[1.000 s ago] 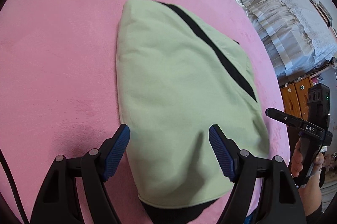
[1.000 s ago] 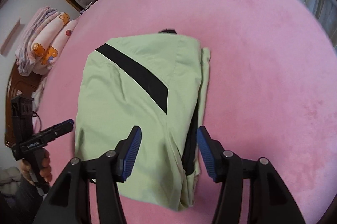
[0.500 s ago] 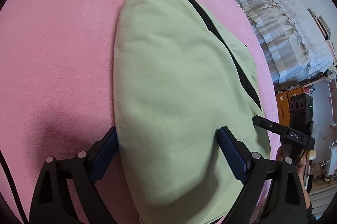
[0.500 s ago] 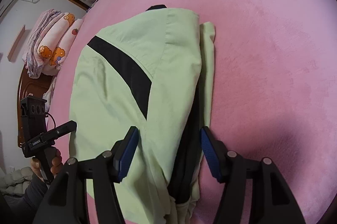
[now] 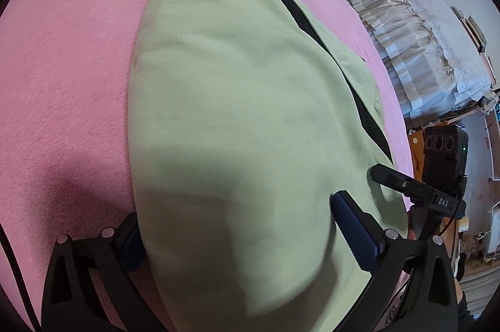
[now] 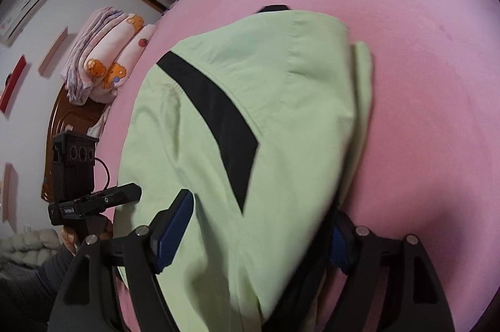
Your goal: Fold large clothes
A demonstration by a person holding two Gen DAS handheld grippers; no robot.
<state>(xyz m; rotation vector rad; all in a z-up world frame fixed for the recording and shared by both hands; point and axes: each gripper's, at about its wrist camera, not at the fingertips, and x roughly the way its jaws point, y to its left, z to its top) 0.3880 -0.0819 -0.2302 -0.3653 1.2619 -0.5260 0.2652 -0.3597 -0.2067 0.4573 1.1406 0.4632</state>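
Observation:
A folded light green garment (image 5: 243, 119) with a black diagonal stripe (image 6: 218, 125) lies on the pink bed cover (image 5: 62, 66). My left gripper (image 5: 243, 238) is open, its jaws astride the garment's near edge, the left finger partly under the cloth. My right gripper (image 6: 256, 235) is open, its jaws astride the opposite near edge, where black lining shows under the green. Each gripper shows in the other's view: the right one in the left wrist view (image 5: 437, 175), the left one in the right wrist view (image 6: 81, 175).
A bed with a white frilled cover (image 5: 422, 28) stands beyond the pink cover's right side. Rolled pink quilts (image 6: 106, 57) lie by a wooden headboard (image 6: 62, 119). A wall with an air conditioner (image 6: 28, 10) is at the far left.
Both grippers have moved forward and lower onto the garment. Its near edges now lie between the jaws and the cloth fills more of both views.

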